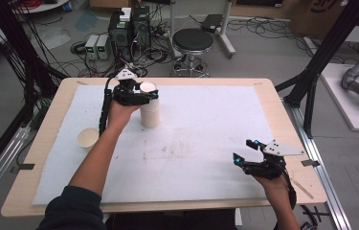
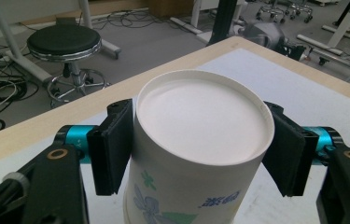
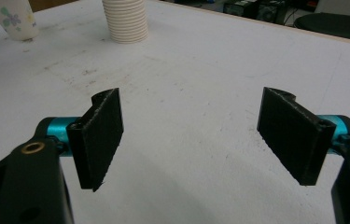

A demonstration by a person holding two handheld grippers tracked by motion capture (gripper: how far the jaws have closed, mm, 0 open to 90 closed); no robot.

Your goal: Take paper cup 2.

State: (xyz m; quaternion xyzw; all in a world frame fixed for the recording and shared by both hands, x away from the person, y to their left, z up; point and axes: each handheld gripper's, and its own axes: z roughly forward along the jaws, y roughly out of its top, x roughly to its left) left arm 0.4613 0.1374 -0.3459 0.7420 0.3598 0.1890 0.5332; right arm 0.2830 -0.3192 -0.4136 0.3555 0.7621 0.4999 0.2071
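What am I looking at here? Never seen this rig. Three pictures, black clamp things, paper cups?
No robot: a person at a table holds a hand-operated gripper in each hand. The high view looks down from above the person's side; the other two pictures come from cameras riding on each gripper, looking along its black fingers.

The left gripper is at the top of an upside-down stack of paper cups. In the left gripper view its fingers sit against both sides of the top cup, so it looks gripped. The right gripper hangs open over the white mat, with nothing between its fingers.

A single paper cup stands upright near the left edge of the mat.
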